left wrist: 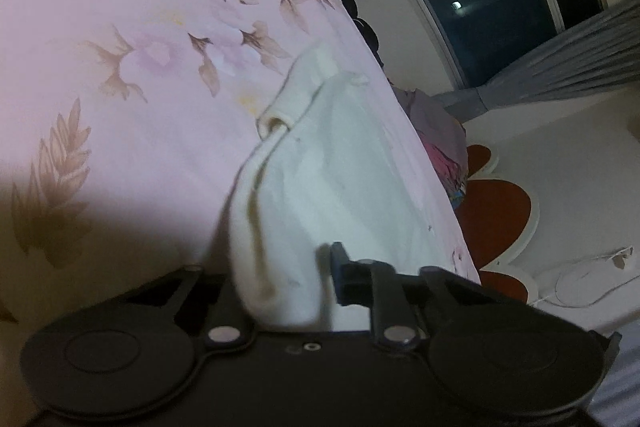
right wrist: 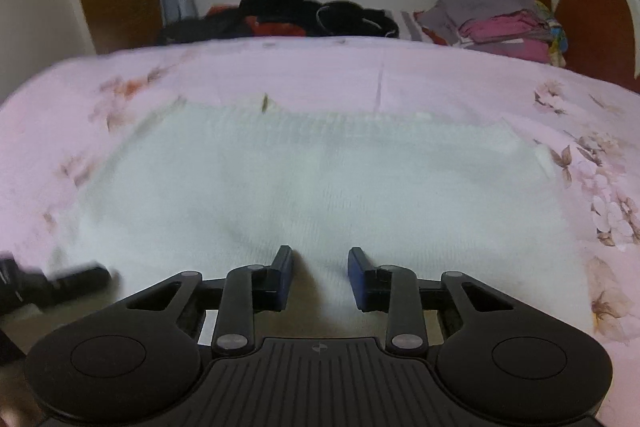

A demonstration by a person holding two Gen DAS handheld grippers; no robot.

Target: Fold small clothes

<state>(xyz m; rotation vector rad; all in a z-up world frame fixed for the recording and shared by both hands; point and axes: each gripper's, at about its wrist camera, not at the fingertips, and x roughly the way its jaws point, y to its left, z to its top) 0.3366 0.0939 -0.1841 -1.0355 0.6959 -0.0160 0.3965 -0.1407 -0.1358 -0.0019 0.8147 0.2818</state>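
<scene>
My left gripper [left wrist: 292,287] is clenched on the near edge of the white garment [left wrist: 340,163], which bunches up between my fingers and hides the one at 9 o'clock. I hold it there because a fold needs a lifted edge, and the cloth runs away from me toward 12 o'clock across the pink floral bedsheet [left wrist: 120,27], its rolled hem lying near the sheet's far side.

My right gripper [right wrist: 320,277] hangs released, jaws standing well apart over the garment [right wrist: 312,167], gripping nothing. From this view the garment lies spread flat in the middle of the bedsheet [right wrist: 360,75], broad side facing me, so I judge the open jaws are lined up to take the near hem at 6 o'clock. My left gripper shows dark and blurred at 8 o'clock [right wrist: 52,285].

Toward 1 o'clock a stack of folded clothes [right wrist: 496,23] sits at the bed's far edge, likely the finished lot; a dark heap [right wrist: 288,13] at 12 o'clock probably waits its turn.
</scene>
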